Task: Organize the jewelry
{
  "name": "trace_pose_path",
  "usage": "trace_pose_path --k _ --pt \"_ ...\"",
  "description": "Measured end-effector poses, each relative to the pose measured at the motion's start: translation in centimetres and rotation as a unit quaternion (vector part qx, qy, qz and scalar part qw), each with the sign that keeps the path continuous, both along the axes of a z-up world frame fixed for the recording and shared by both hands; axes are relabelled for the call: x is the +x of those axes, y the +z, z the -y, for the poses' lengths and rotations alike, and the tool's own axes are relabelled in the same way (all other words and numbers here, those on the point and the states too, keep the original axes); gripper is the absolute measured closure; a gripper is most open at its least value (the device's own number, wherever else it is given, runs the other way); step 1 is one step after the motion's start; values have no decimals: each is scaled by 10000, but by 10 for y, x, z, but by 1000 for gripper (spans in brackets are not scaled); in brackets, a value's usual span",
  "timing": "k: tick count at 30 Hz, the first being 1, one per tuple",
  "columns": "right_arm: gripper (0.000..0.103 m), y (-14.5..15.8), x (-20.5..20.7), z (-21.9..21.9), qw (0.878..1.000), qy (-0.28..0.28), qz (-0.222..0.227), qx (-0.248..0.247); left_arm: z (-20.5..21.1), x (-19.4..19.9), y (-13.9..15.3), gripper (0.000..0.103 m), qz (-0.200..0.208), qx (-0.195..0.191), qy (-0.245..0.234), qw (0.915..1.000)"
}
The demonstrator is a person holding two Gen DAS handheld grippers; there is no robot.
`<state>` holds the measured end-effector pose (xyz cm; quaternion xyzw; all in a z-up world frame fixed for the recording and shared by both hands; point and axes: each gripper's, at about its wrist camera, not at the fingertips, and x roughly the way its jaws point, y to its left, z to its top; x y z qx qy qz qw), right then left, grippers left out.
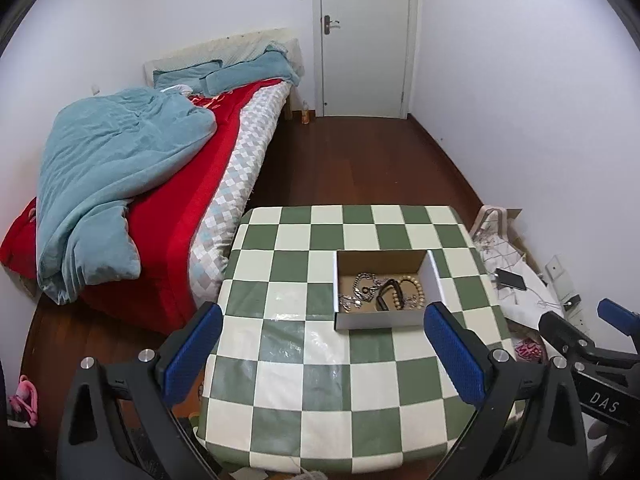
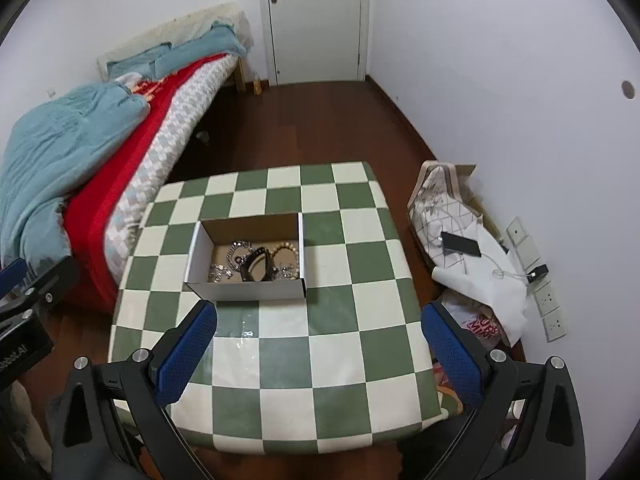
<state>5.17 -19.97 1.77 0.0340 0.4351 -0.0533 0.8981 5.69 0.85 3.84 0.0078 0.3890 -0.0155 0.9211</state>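
Note:
An open white cardboard box (image 1: 380, 320) (image 2: 248, 290) sits on the green-and-white checked table (image 1: 320, 400) (image 2: 320, 360). Inside lie a silver chain (image 1: 362, 284) (image 2: 238, 252), a black band (image 1: 388, 294) (image 2: 256, 266) and a beaded bracelet (image 1: 412, 286) (image 2: 286, 248). My left gripper (image 1: 322, 320) is open and empty, held above the table's near side, short of the box. My right gripper (image 2: 318, 320) is open and empty, also above the table, in front of the box. The right gripper also shows at the right edge of the left wrist view (image 1: 580, 332).
A bed (image 1: 132, 184) (image 2: 80, 152) with a blue duvet and red sheet stands left of the table. A bag with a phone and cables (image 1: 508, 276) (image 2: 460, 244) lies right of it by the wall. A white door (image 1: 364, 36) is at the back.

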Motion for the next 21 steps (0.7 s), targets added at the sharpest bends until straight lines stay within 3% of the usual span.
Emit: trace_pose_path --k 11,21 --pt "0 44 -58 -4 9993 -4 361 -34 -2 -42 27 0 83 -175 -116 9997" --pt "0 55 -83 -6 9993 52 369 -15 -9 -55 34 0 -77 -208 -46 9997"
